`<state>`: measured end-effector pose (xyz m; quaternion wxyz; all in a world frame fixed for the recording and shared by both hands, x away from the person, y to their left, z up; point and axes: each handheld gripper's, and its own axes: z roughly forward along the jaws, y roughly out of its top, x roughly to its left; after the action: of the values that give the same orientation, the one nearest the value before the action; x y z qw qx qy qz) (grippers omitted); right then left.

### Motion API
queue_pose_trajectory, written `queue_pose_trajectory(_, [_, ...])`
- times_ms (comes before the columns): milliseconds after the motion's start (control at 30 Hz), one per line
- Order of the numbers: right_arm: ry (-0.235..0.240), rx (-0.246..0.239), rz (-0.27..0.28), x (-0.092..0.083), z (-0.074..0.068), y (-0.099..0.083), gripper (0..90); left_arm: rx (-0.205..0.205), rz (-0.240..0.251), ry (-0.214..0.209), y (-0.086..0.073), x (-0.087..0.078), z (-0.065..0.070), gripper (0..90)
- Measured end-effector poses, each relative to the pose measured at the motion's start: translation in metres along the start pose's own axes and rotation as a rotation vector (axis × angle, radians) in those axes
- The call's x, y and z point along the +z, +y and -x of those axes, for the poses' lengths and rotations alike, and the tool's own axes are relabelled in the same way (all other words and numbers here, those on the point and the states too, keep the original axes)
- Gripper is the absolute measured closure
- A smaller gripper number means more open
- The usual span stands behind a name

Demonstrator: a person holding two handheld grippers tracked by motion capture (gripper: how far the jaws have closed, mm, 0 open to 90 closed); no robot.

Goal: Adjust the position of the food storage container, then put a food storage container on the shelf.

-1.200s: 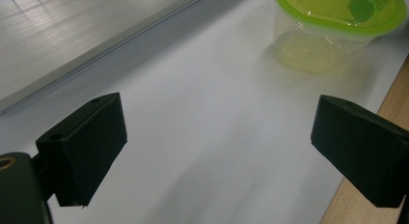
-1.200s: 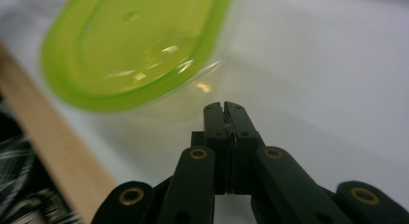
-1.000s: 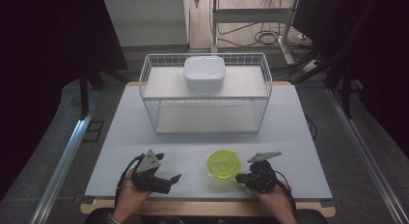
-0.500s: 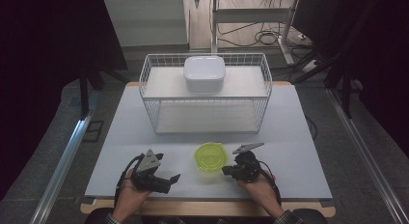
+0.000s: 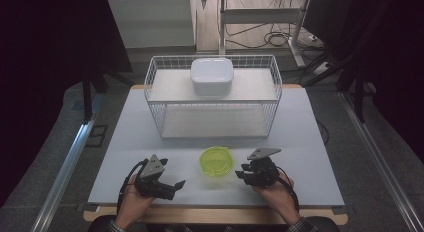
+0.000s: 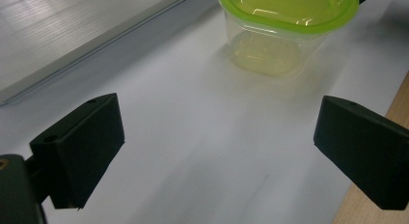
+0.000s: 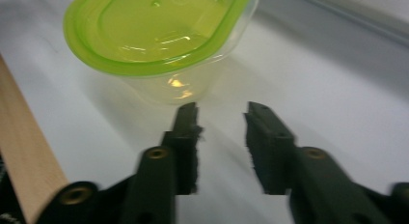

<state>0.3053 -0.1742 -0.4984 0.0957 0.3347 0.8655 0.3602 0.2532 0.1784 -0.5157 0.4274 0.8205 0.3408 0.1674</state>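
Green-lidded clear tub [image 5: 216, 161] on the bench [image 5: 310, 142], between two tools.
Right tool [image 7: 221, 119] has just been opening, nothing between its jaws; left tool [image 6: 217, 151] gapes wide, empty.

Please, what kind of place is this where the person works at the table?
Probably a lab or workshop set up for recording, not a home. A plain white table stands on a grey floor, loose cables lie beside a metal frame behind it, and dark curtains hang on both sides.

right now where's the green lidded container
In the high view the green-lidded container sits on the table's near edge, between both grippers, in front of the wire basket.
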Motion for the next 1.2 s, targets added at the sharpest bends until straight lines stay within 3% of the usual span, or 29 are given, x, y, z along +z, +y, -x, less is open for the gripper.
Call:
queue_pose_trajectory(133, [-0.014,-0.016,0.025,-0.005,0.003,-0.002,43.3,0.003,0.008,-0.003,-0.002,0.001,-0.001,2.4])
queue_pose_trajectory(367, [-0.025,-0.040,0.067,-0.009,0.011,-0.006,25.1,0.007,0.006,-0.001,-0.004,0.002,-0.003,2.1])
queue_pose_trajectory(767, [-0.009,-0.054,0.070,-0.005,0.015,-0.010,10.5,0.004,-0.005,-0.007,-0.003,0.003,-0.002,2.1])
queue_pose_trajectory(1000, [-0.012,-0.056,0.075,-0.005,0.016,-0.009,8.7,-0.018,-0.006,-0.013,-0.002,0.001,-0.003,2.5])
queue_pose_trajectory(1200, [-0.007,-0.008,0.112,-0.010,0.017,-0.005,4.5,-0.015,-0.016,-0.008,-0.002,0.002,-0.002,2.8])
